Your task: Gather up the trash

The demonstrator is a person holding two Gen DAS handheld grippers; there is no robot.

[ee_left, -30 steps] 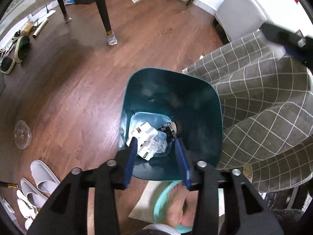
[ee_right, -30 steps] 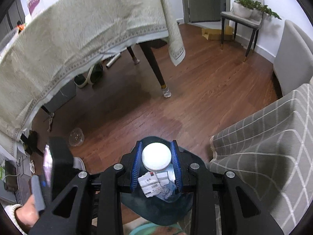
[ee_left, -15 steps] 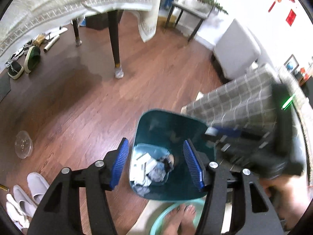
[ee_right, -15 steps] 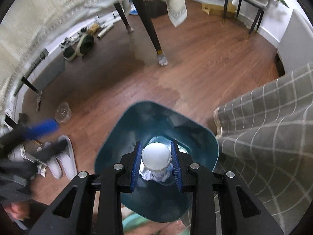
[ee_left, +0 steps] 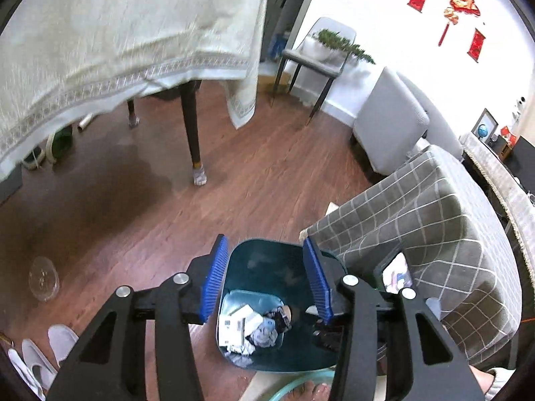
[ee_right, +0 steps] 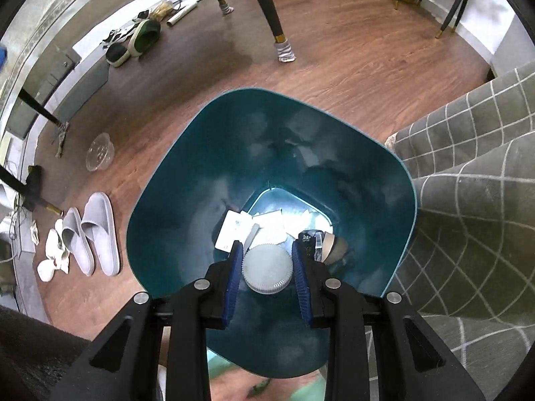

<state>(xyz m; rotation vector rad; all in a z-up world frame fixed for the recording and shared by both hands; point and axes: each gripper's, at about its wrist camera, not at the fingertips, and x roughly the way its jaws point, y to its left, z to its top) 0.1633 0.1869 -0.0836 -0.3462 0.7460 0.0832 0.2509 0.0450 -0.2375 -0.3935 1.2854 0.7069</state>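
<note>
Right gripper (ee_right: 267, 269): lowered into teal bin (ee_right: 167, 220) mouth since earlier, jaws clamped on white ribbed lid (ee_right: 267, 272). Left gripper (ee_left: 264, 280): raised clear above bin, jaws closing, nothing between.

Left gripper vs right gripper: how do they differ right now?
The left gripper holds nothing and its jaws are closing on air; the right gripper is shut on a white ribbed cap. The left frames the teal bin from higher up; the right sits low over its mouth. Both have blue pads and point down at the bin.
</note>
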